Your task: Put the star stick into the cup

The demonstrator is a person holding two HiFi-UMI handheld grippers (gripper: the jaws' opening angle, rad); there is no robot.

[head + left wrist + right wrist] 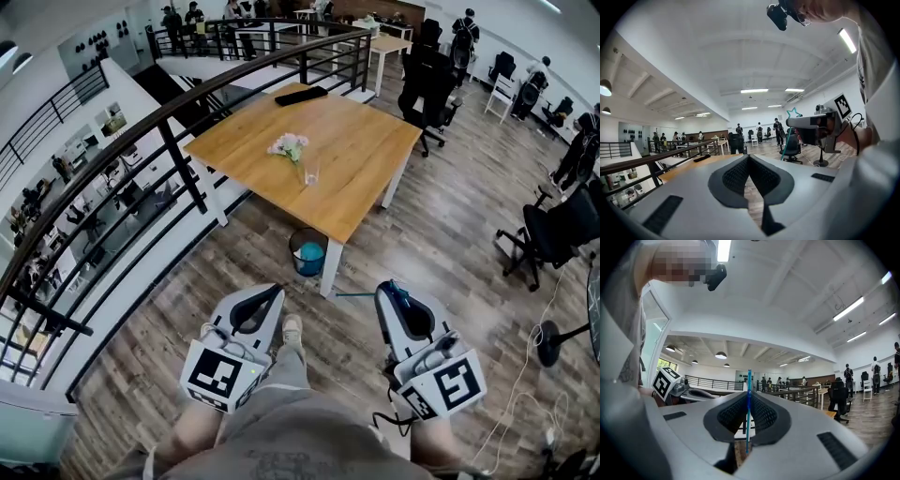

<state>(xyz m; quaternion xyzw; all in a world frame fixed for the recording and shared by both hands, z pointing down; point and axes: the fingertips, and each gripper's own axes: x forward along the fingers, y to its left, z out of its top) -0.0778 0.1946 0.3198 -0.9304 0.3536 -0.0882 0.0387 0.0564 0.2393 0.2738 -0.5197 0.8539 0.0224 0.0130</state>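
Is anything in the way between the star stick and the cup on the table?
Nothing visible blocks it. The right gripper holds the star stick; bare floor leads to the table, where the cup stands. A blue bin sits beside its leg.

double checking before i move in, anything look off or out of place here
Nothing stands out. The cup stands upright on the table, and the right tongs are shut on the stick, which runs straight between them.
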